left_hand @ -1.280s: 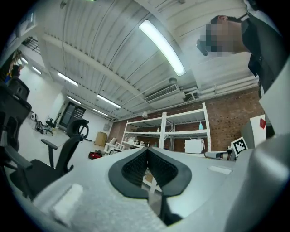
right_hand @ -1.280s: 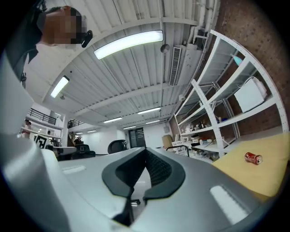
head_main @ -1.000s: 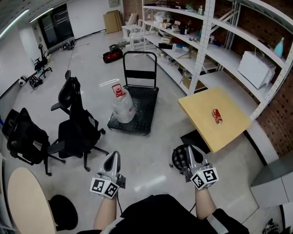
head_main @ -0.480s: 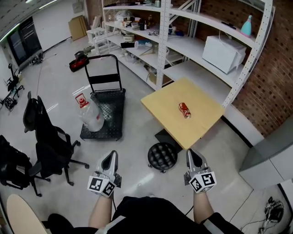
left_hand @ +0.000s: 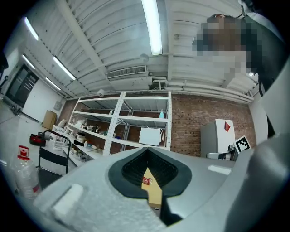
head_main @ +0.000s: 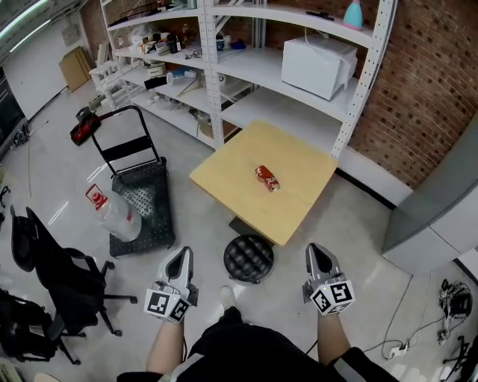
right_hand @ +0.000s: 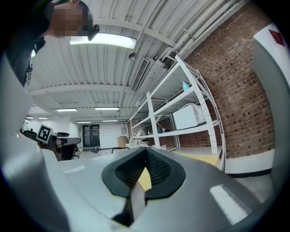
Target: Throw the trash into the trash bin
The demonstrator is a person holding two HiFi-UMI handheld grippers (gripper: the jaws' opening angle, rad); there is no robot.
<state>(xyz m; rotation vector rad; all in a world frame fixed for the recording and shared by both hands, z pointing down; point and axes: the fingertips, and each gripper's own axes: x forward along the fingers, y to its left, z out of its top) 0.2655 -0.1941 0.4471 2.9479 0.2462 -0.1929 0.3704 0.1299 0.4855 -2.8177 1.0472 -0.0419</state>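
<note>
Table (head_main: pixel 224 175) nearer, probable can (head_main: pixel 267 178) beyond left claw (head_main: pixel 180 262), right claw (head_main: pixel 317 261)

White metal shelves (head_main: pixel 213 71) along a brick wall (head_main: pixel 422 82), crowded with small clutter; a white microwave (head_main: pixel 317 66) on one shelf, a turquoise bottle (head_main: pixel 352 13) on the shelf above. In front, a square yellow desk (head_main: pixel 302 168). Left of the desk, a black platform cart (head_main: pixel 146 201) with a large clear water jug (head_main: pixel 112 216) at its edge. Black office chairs (head_main: pixel 63 280) at lower left, a grey cabinet (head_main: pixel 441 213) at right.
</note>
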